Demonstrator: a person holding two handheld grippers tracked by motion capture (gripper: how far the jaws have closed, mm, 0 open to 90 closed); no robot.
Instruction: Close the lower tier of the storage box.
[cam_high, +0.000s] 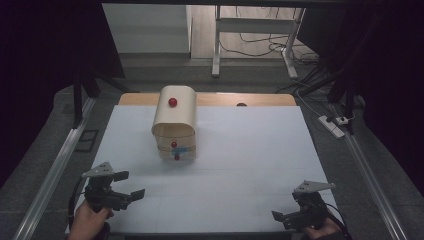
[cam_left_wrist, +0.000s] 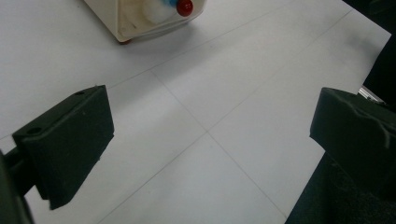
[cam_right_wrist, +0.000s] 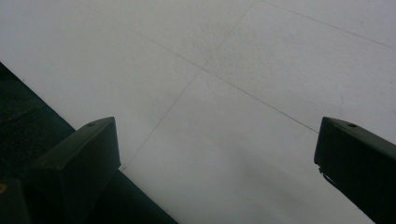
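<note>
A cream box (cam_high: 174, 122) with a rounded lid and red knobs stands on the white table sheet (cam_high: 240, 165), toward the back and left of centre. Its lower corner (cam_left_wrist: 149, 16) with one red knob (cam_left_wrist: 185, 6) shows at the top of the left gripper view. My left gripper (cam_high: 131, 185) is held at the front left, open, with nothing between its jaws, well short of the box. My right gripper (cam_high: 282, 217) rests at the front right near the sheet's front edge, open and empty. Bare sheet lies between the jaws in the right gripper view.
A wooden strip (cam_high: 250, 99) borders the sheet's far edge. Metal rails (cam_high: 55, 170) run along both sides of the table. Beyond it stand a desk frame (cam_high: 250, 45), floor cables and a power strip (cam_high: 332, 125).
</note>
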